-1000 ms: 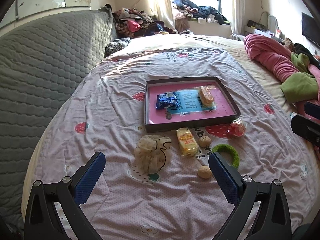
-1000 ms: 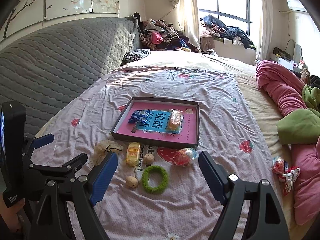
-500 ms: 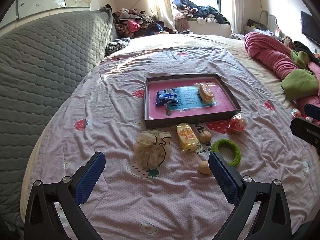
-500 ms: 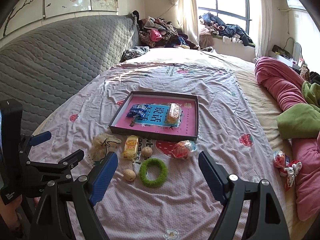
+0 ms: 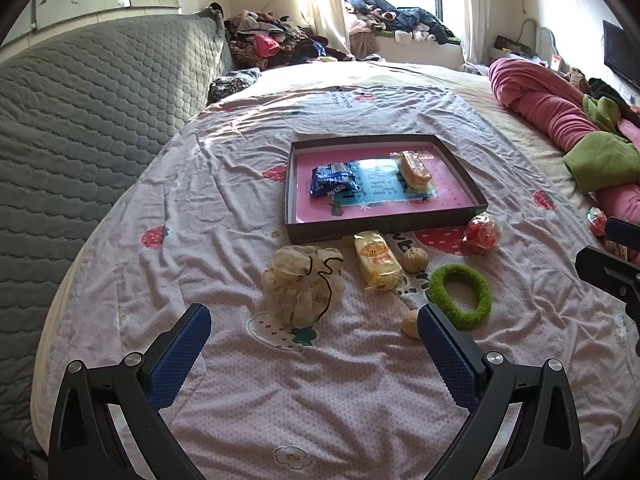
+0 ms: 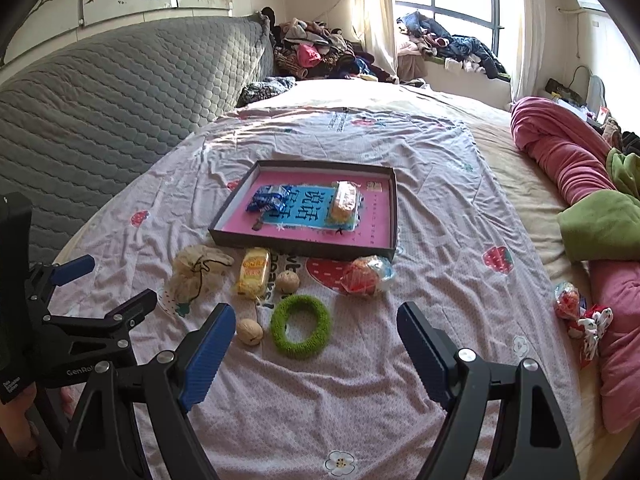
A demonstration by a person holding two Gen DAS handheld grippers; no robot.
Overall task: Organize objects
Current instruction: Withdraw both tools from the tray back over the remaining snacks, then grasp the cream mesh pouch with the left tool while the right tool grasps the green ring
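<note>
A dark tray with a pink floor (image 5: pixel 460 184) (image 6: pixel 386 200) sits on the bed and holds a blue snack pack (image 5: pixel 334 179) (image 6: pixel 267 199) and an orange snack pack (image 5: pixel 416 170) (image 6: pixel 346 200). In front of it lie a cream drawstring pouch (image 5: pixel 302 285) (image 6: pixel 198 270), a yellow snack pack (image 5: pixel 377 266) (image 6: pixel 254 271), two walnuts (image 5: pixel 415 259) (image 5: pixel 410 324) (image 6: pixel 288 281) (image 6: pixel 249 331), a green fuzzy ring (image 5: pixel 460 296) (image 6: pixel 301 326) and a red wrapped candy (image 5: pixel 482 233) (image 6: pixel 366 274). My left gripper (image 5: pixel 314 334) is open and empty, just short of the pouch. My right gripper (image 6: pixel 316 328) is open and empty, near the ring.
A grey quilted headboard (image 5: pixel 80 128) runs along the left. A pink and green blanket (image 6: pixel 580 184) lies at the right, with small red wrapped items (image 6: pixel 580 312) beside it. Piled clothes (image 6: pixel 316 52) sit at the far end under the window.
Both grippers have moved forward and a little lower toward the loose items; the tray and objects appear nearer. Both stay open and empty.
</note>
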